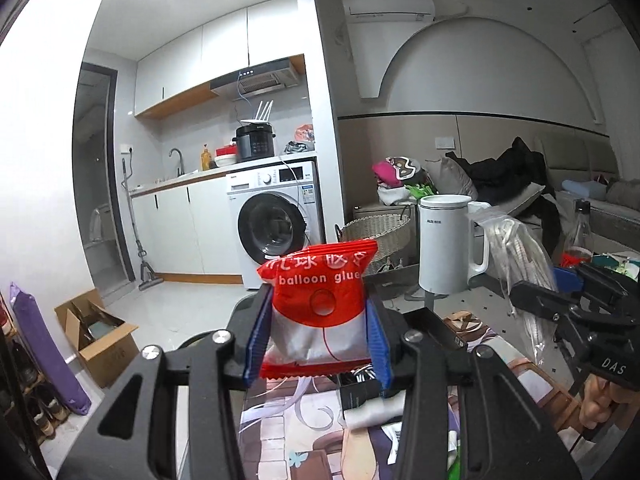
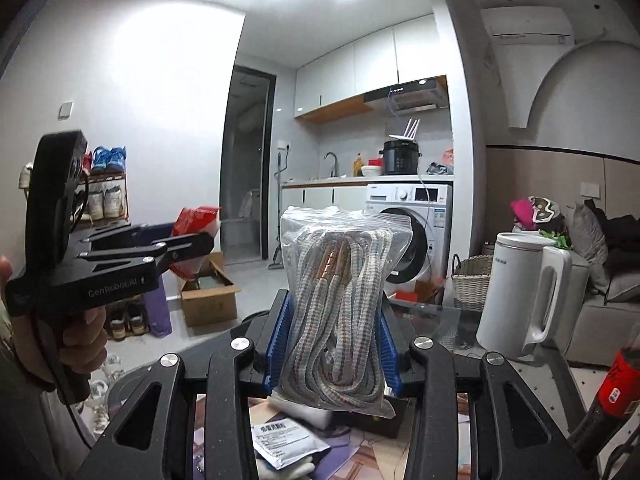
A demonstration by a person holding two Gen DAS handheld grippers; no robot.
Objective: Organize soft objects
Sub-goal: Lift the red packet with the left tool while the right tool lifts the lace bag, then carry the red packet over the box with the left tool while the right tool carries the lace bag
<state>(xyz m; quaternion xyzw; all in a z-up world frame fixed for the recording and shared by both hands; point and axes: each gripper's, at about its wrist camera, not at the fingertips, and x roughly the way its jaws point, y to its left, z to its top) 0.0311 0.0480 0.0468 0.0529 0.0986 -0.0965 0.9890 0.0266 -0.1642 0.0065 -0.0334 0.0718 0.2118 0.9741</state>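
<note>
My left gripper [image 1: 318,340] is shut on a red and white "balloon glue" packet [image 1: 320,304], held upright between its blue pads above the table. The same packet [image 2: 196,224] shows in the right wrist view at the tip of the left gripper [image 2: 188,246]. My right gripper [image 2: 334,344] is shut on a clear zip bag of grey-white rope [image 2: 340,304], also held upright. That bag of rope [image 1: 516,256] hangs at the right of the left wrist view, in the right gripper [image 1: 568,280]. A hand [image 2: 80,340] holds the left gripper's handle.
A white electric kettle [image 1: 448,244] [image 2: 524,296] stands on the glass table's far side, with a wicker basket [image 1: 376,236] behind. A printed cloth [image 1: 304,432], a black box [image 1: 360,396] and a sachet [image 2: 288,440] lie below. A red-labelled bottle [image 2: 612,388] stands at right; a cardboard box [image 1: 100,332] is on the floor.
</note>
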